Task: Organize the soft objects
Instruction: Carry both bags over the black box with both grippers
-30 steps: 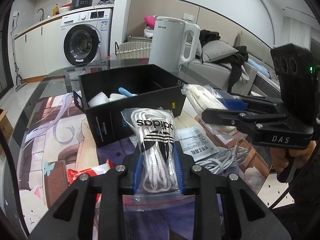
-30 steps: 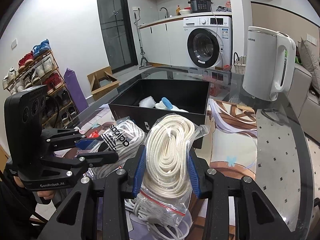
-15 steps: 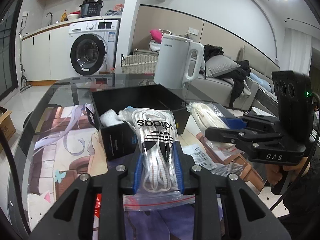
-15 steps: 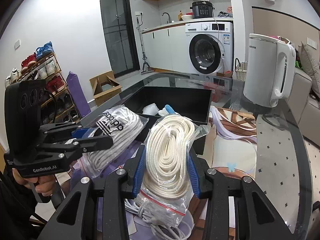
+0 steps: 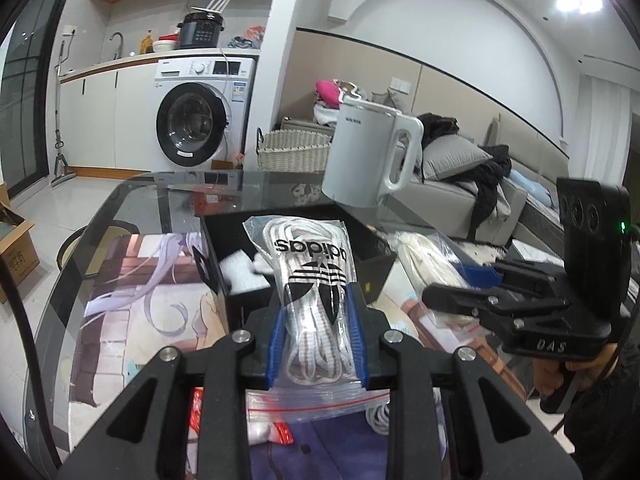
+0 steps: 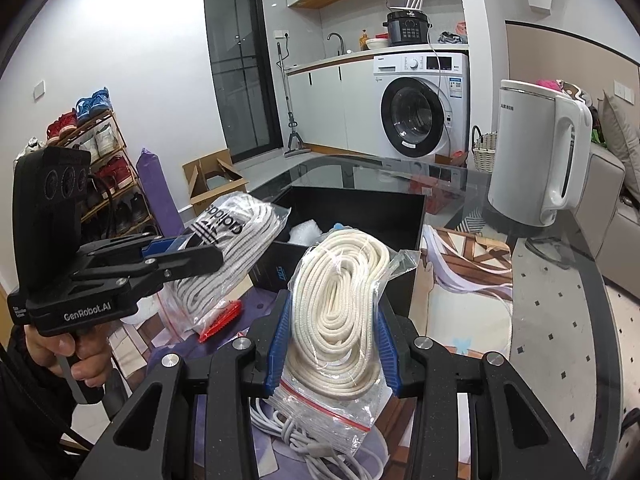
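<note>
- While both bags hung above the glass table (image 6: pixel 560 312), the left gripper (image 5: pixel 318 334) was clamped on the bag of laces (image 5: pixel 310 280), its top end over the black box (image 5: pixel 368 232).
- The right gripper (image 6: pixel 332 340) was clamped on the bag of rope (image 6: pixel 340 304), just in front of the box's near wall.
- White packing pieces (image 5: pixel 240 276) lay inside the box.
- A white kettle (image 6: pixel 540 160) stood beyond the box, to its right.

Held side by side over the table (image 6: pixel 560 320): laces bag (image 5: pixel 312 280) to the left, rope bag (image 6: pixel 340 312) to the right. Just behind both, the box (image 6: pixel 360 208), holding packing foam (image 5: pixel 240 276). Farther back right on the table, the kettle (image 6: pixel 536 160); under the rope bag, a cable (image 6: pixel 296 440).
</note>
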